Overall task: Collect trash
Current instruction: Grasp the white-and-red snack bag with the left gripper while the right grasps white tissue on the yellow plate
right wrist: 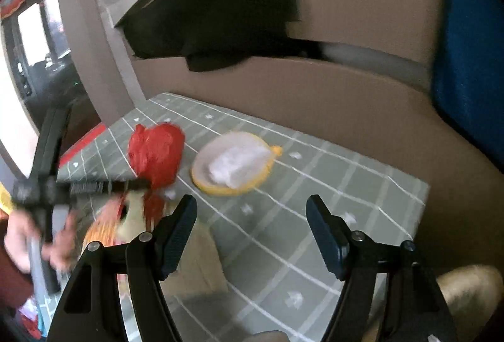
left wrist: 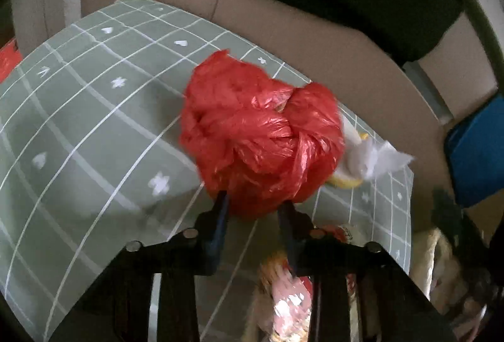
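Note:
A crumpled red plastic bag point(left wrist: 252, 127) rests on the green checked tablecloth point(left wrist: 94, 127). My left gripper point(left wrist: 253, 205) is shut on the bag's near lower edge, one fingertip on each side of it. In the right wrist view the same red bag point(right wrist: 156, 153) shows at the left, with the left gripper point(right wrist: 138, 184) reaching in from the side. Just right of the bag sits a yellow dish point(right wrist: 234, 167) with crumpled white tissue point(left wrist: 375, 157) in it. My right gripper point(right wrist: 250, 200) hovers open, short of the dish, with nothing between its fingers.
Brown cardboard boxes point(left wrist: 315, 36) wall the table's far side, with a blue object point(left wrist: 478, 153) at the right. Below the near table edge an open container point(left wrist: 283, 288) holds colourful wrappers. A person's hand point(right wrist: 19, 241) holds the left gripper's handle.

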